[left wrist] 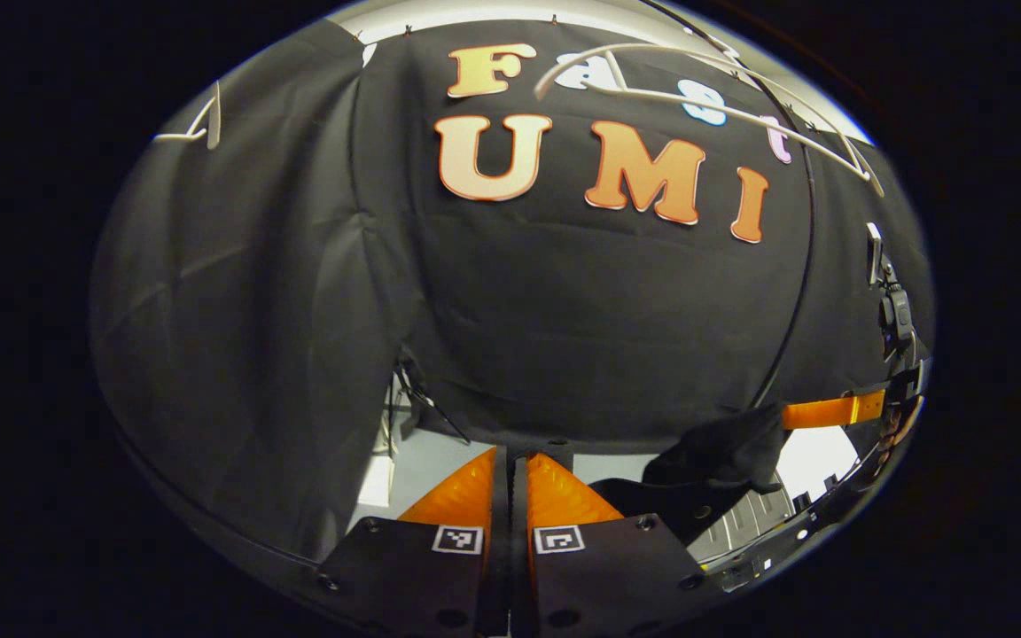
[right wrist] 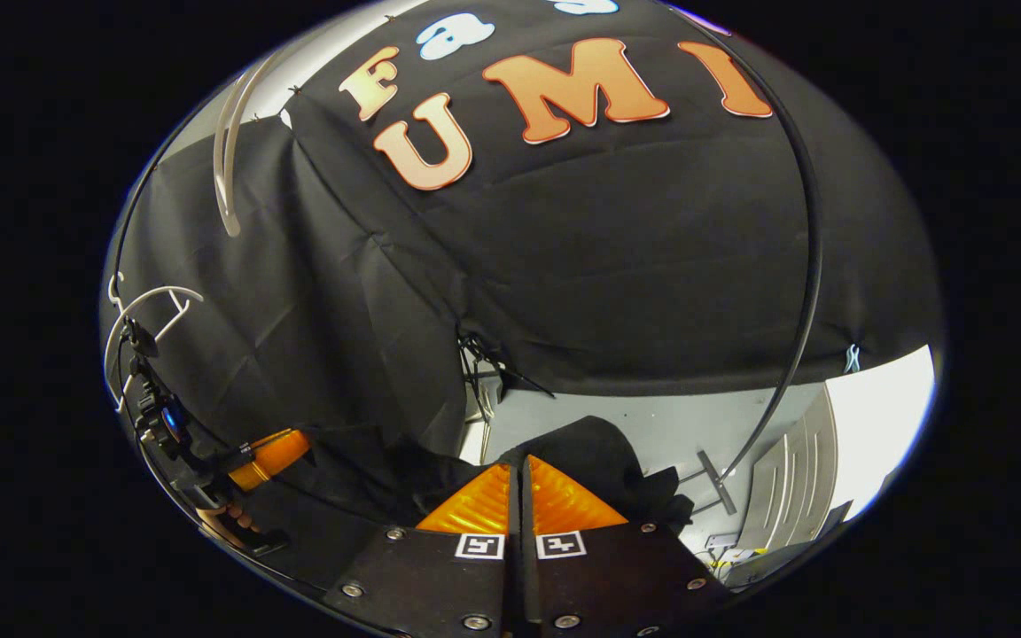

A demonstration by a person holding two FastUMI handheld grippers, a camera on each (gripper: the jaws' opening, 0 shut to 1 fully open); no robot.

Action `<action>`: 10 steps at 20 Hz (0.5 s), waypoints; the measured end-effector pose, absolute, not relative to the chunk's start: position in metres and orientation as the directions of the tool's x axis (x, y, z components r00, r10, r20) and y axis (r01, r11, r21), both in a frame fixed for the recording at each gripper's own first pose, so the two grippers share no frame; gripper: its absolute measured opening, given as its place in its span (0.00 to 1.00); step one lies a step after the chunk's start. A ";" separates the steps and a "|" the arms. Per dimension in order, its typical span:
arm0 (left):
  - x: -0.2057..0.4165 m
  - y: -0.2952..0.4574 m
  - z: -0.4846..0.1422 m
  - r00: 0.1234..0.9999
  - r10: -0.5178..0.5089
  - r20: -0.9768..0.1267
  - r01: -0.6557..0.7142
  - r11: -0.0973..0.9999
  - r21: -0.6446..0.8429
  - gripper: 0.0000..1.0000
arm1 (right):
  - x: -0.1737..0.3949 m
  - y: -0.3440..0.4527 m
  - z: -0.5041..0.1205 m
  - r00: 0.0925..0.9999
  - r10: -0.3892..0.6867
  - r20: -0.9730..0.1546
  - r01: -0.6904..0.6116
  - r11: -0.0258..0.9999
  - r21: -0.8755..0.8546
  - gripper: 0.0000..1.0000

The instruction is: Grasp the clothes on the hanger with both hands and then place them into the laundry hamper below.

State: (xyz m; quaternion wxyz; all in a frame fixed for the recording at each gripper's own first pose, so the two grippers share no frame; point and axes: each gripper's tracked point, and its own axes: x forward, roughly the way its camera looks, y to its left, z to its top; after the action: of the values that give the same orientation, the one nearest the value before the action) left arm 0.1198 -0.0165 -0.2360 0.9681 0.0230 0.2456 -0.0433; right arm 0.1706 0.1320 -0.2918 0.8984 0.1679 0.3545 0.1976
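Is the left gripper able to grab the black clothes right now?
Probably, not quite yet: the black clothes hang close beside the left gripper with nothing between, but its jaws look shut.

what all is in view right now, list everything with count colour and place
garment: one, black, bunched just beyond the right gripper's fingertips; low right in left gripper view
hangers: at least two, white, bare, high up against the wall cloth
rack pole: one, black, curved, right side of right gripper view
slatted panel: one, grey, lower right, by the pole's foot
left gripper: fingers together, nothing seen between them
right gripper: fingers together, tips at the garment; grip on cloth unclear
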 end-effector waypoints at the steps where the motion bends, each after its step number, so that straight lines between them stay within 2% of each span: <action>1: 0.116 -0.024 -0.249 0.857 -0.097 -0.506 0.114 0.993 0.002 0.07 | 0.166 0.138 -0.300 0.661 0.474 -0.582 -0.229 0.866 0.445 0.00; 5: 0.099 -0.046 -0.284 0.794 -0.168 -0.584 0.171 0.984 -0.050 0.07 | 0.154 0.155 -0.334 0.620 0.461 -0.635 -0.207 0.877 0.435 0.00; 10: 0.083 -0.047 -0.322 0.725 -0.154 -0.672 0.124 0.988 -0.092 0.08 | 0.139 0.169 -0.374 0.569 0.439 -0.695 -0.193 0.893 0.406 0.00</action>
State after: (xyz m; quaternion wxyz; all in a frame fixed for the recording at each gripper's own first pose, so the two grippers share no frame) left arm 0.0825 -0.0465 -0.3225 0.9284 -0.0205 0.3633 -0.0747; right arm 0.1387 0.1694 -0.3741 0.8739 0.1437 0.4277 0.1809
